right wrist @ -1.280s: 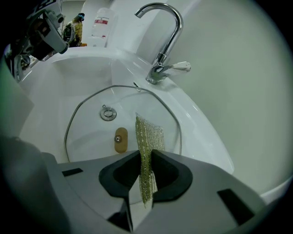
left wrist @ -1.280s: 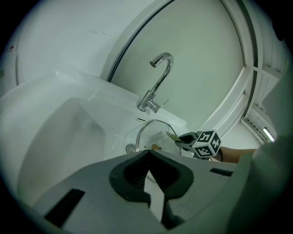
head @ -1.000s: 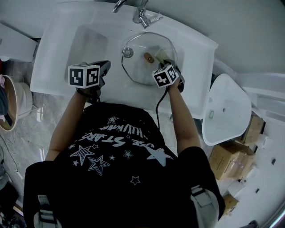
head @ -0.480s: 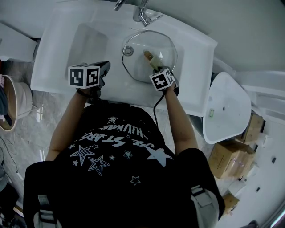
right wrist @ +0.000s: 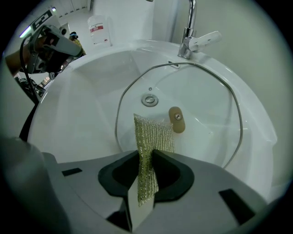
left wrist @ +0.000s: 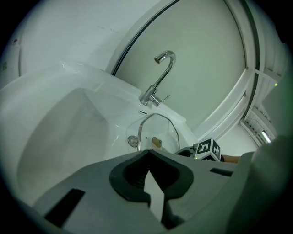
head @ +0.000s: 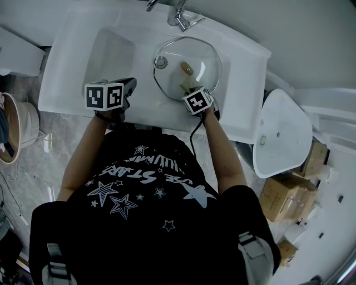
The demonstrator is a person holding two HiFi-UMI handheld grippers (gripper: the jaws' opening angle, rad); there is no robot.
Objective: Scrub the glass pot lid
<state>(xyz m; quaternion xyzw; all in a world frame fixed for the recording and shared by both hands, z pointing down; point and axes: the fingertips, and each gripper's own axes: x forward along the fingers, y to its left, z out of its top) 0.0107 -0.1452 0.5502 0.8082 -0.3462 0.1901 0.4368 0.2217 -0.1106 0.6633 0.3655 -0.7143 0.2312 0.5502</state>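
A round glass pot lid [head: 188, 69] with a metal rim and a tan wooden knob [right wrist: 176, 119] lies in the white sink basin [head: 239, 72]. My right gripper [head: 188, 88] hovers at the lid's near edge, shut on a yellow-green mesh scrub pad [right wrist: 150, 151] that sticks out toward the knob. The pad's tip reaches over the lid's near part [right wrist: 192, 105]. My left gripper [head: 129, 89] rests over the sink's near rim, left of the lid, shut with nothing between its jaws. From the left gripper view, the lid [left wrist: 158, 132] shows ahead to the right.
A chrome tap [head: 178, 16] stands behind the basin, with the drain [right wrist: 149, 100] under the glass. A shallow left basin [head: 105, 53] adjoins. A white toilet lid [head: 281, 136] stands at right, cardboard boxes [head: 292, 192] beyond it, a wooden tub [head: 14, 131] at left.
My right gripper has drawn the scrub pad from the lid's right side back toward the near-left edge. The left gripper has stayed put.
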